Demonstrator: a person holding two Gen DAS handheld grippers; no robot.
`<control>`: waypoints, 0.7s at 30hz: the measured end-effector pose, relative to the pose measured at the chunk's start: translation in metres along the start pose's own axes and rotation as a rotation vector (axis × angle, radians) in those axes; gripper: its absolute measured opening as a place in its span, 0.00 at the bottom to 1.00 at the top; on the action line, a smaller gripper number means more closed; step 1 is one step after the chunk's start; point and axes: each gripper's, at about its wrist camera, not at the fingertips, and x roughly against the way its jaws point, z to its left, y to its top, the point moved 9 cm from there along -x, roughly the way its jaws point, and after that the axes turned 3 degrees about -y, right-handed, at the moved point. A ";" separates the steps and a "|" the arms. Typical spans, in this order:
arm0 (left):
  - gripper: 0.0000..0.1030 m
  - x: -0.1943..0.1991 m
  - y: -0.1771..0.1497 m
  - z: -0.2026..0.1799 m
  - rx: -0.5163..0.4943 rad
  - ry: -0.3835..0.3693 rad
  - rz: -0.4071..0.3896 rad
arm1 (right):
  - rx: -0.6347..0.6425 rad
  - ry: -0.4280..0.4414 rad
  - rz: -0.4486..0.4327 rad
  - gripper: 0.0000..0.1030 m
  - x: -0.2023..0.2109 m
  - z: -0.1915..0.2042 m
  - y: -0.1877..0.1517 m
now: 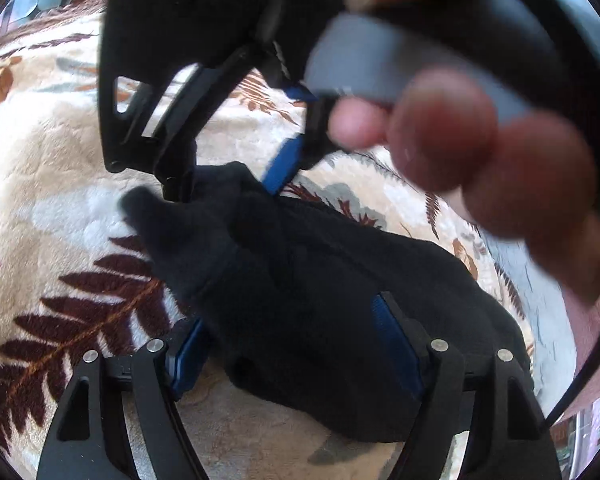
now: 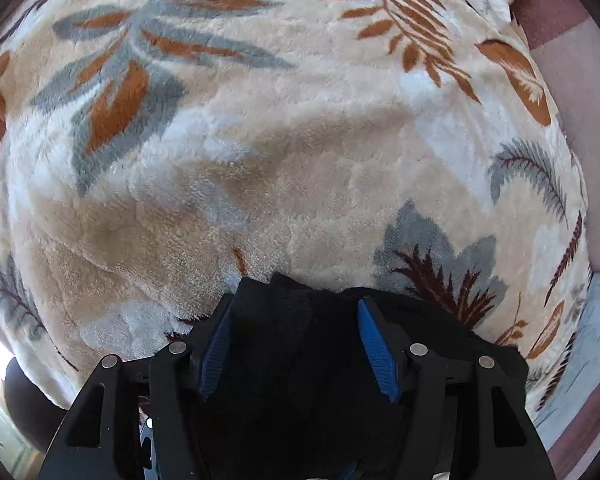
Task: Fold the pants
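Fleece blanket (image 2: 300, 140), cream with rust, grey and maroon leaf print, fills both views and carries everything. Black pants (image 1: 320, 300) lie bunched on it, not flat. Your left claw (image 1: 296, 344) has its jaws spread with the bulk of the pants sitting between the blue pads (image 1: 396, 340); whether they're pinching the cloth, I cannot tell. Your right claw (image 2: 296, 344) shows the same: jaws apart, dark fabric filling the gap, grip state unclear. In the left view the right claw's pad touches a raised fold of the pants. Your right hand (image 1: 460, 140) is blurred, close to the lens.
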 end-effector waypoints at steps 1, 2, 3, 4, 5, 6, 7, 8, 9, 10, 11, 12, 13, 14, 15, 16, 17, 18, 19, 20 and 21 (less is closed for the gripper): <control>0.51 -0.003 -0.001 -0.002 -0.021 -0.006 0.021 | 0.019 0.005 0.004 0.49 0.001 0.002 0.000; 0.14 -0.008 -0.004 -0.006 -0.041 -0.027 0.054 | 0.034 -0.009 0.009 0.45 0.003 0.000 0.000; 0.07 -0.012 -0.007 -0.007 -0.044 -0.037 0.082 | 0.048 -0.028 0.011 0.34 0.003 -0.004 -0.002; 0.07 -0.011 -0.007 -0.007 -0.046 -0.035 0.082 | 0.062 -0.043 0.010 0.29 0.005 -0.008 -0.002; 0.07 -0.010 -0.007 -0.008 -0.053 -0.037 0.083 | 0.073 -0.040 0.006 0.27 0.006 -0.010 -0.003; 0.07 -0.008 -0.007 -0.010 -0.066 -0.034 0.080 | 0.080 -0.028 0.001 0.25 0.007 -0.011 -0.006; 0.07 -0.006 -0.007 -0.012 -0.077 -0.033 0.075 | 0.085 -0.013 -0.013 0.24 0.010 -0.014 -0.009; 0.07 -0.003 -0.011 -0.017 -0.086 -0.033 0.072 | 0.086 0.000 -0.024 0.23 0.013 -0.015 -0.011; 0.07 0.000 -0.011 -0.021 -0.095 -0.035 0.066 | 0.088 0.015 -0.034 0.23 0.014 -0.019 -0.015; 0.07 -0.001 -0.007 -0.024 -0.101 -0.037 0.060 | 0.086 0.030 -0.045 0.22 0.018 -0.022 -0.019; 0.07 0.001 -0.006 -0.028 -0.109 -0.038 0.053 | 0.081 0.044 -0.057 0.22 0.020 -0.022 -0.020; 0.07 0.005 -0.005 -0.031 -0.117 -0.038 0.045 | 0.076 0.060 -0.074 0.22 0.024 -0.024 -0.023; 0.07 0.008 -0.005 -0.034 -0.123 -0.035 0.039 | 0.070 0.078 -0.094 0.22 0.030 -0.027 -0.026; 0.07 0.011 -0.004 -0.038 -0.133 -0.031 0.033 | 0.061 0.096 -0.112 0.22 0.035 -0.030 -0.028; 0.07 0.014 -0.004 -0.042 -0.144 -0.027 0.028 | 0.053 0.118 -0.133 0.22 0.040 -0.033 -0.031; 0.07 0.015 -0.004 -0.046 -0.151 -0.023 0.025 | 0.043 0.144 -0.155 0.22 0.046 -0.038 -0.035; 0.07 0.015 -0.004 -0.049 -0.156 -0.021 0.026 | 0.033 0.167 -0.176 0.22 0.051 -0.042 -0.039; 0.07 0.015 -0.005 -0.054 -0.159 -0.024 0.032 | 0.024 0.184 -0.193 0.22 0.055 -0.046 -0.043; 0.07 0.013 -0.004 -0.057 -0.161 -0.029 0.040 | 0.011 0.205 -0.210 0.22 0.059 -0.053 -0.048; 0.07 0.011 -0.001 -0.056 -0.165 -0.033 0.048 | -0.006 0.222 -0.227 0.22 0.062 -0.061 -0.053; 0.07 0.009 -0.003 -0.062 -0.169 -0.038 0.058 | -0.020 0.233 -0.240 0.22 0.063 -0.067 -0.057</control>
